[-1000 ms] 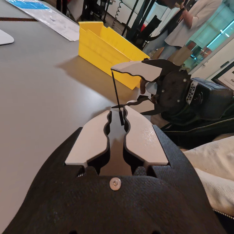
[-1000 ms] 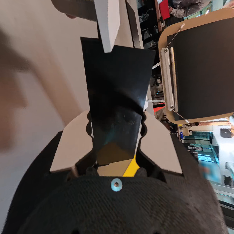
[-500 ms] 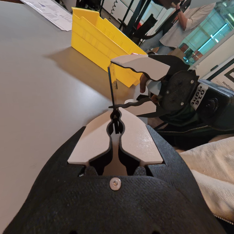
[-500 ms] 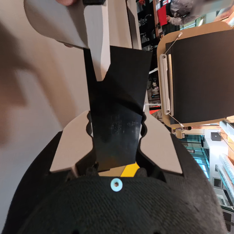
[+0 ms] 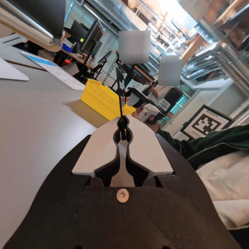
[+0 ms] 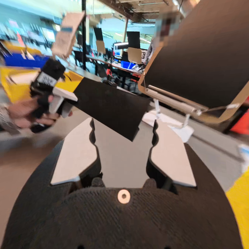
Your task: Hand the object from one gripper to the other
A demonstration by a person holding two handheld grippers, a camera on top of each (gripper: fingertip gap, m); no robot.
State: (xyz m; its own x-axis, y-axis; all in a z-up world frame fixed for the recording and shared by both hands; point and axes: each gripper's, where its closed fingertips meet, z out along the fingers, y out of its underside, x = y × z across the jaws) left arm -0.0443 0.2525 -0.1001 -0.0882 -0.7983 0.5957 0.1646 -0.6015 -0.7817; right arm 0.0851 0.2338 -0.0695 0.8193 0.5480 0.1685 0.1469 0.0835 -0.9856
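Left gripper (image 5: 122, 118) is pinching the thin black plate (image 6: 111, 106) by one edge, right gripper (image 6: 123, 133) is hanging spread apart, and it's looking stiff, light and slick, so grab flat faces.

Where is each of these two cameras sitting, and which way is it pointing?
Left wrist view: sits on the left gripper, looking along its shut fingers, which pinch a thin black card edge-on; beyond lie the grey table, a yellow bin, the other gripper and a dark green sleeve.
Right wrist view: sits on the right gripper, looking along its open fingers at the card's flat face and the hand holding the left gripper.
Shared: the card, each other's gripper, the table, the yellow bin.
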